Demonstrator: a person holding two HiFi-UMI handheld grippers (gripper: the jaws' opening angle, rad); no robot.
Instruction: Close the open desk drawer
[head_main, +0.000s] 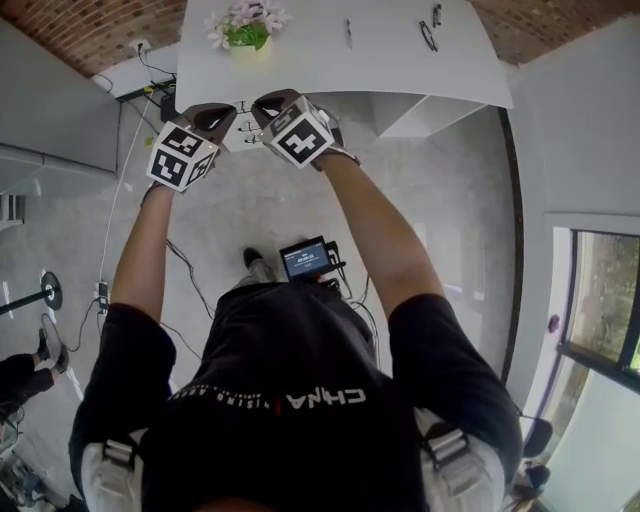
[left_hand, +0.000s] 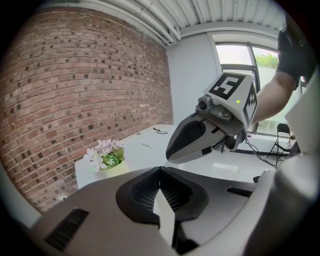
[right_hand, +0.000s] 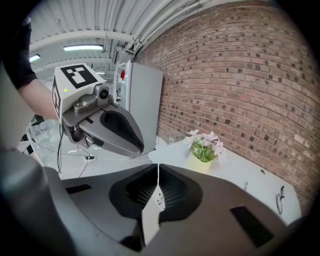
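Note:
The white desk (head_main: 330, 62) stands against the brick wall, seen from above in the head view. A white part (head_main: 243, 135) juts out under its front edge between my grippers; I cannot tell whether it is the drawer. My left gripper (head_main: 212, 118) and right gripper (head_main: 270, 103) are held up side by side just in front of that edge, touching nothing. In the left gripper view the left gripper (left_hand: 160, 172) has its jaws together and empty. The right gripper (right_hand: 158, 170) is likewise shut on nothing.
A pot of pale flowers (head_main: 245, 30) sits at the desk's far left, with a pen (head_main: 348, 33) and glasses (head_main: 428, 37) further right. A white unit (head_main: 410, 115) stands under the desk's right end. Cables (head_main: 185, 265) trail over the grey floor. A bystander's leg (head_main: 22, 365) shows at lower left.

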